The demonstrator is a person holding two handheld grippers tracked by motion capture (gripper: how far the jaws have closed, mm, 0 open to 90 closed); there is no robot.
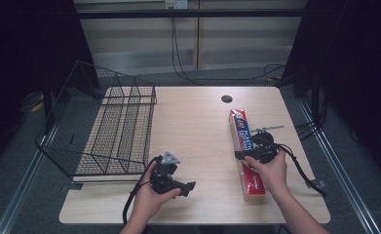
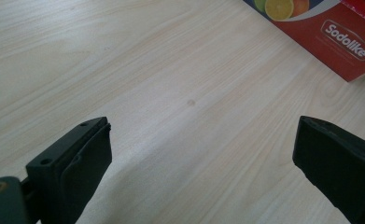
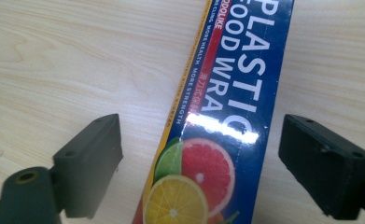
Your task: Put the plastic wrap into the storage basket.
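Pale wood table (image 1: 193, 126) in a dim room with dark curtains either side, cables trailing along the far wall, so nothing fancy going on around it. Over on the right side of the table lay a long plastic wrap box (image 1: 245, 152), running near to far, flat on its back with the fruit print facing up. The right gripper (image 1: 254, 150) hung right above the middle of the box with its jaws spread wide, one on each side of it, and in the right gripper view neither looked like it was touching the cardboard yet. My take: the pick-up was just being lined up, and the trick would be to come straight down, keep the jaws square to the long sides and close around the middle so the box doesn't seesaw or twist out. Squeeze gently too, thin cardboard probably dents. The left gripper (image 1: 177, 184) sat at the near edge, left of centre, jaws also wide apart, nothing between them, pointed towards the box end. Black wire basket (image 1: 111, 127) stood at the far left with nothing inside as far as I could see, likely where the box was headed.
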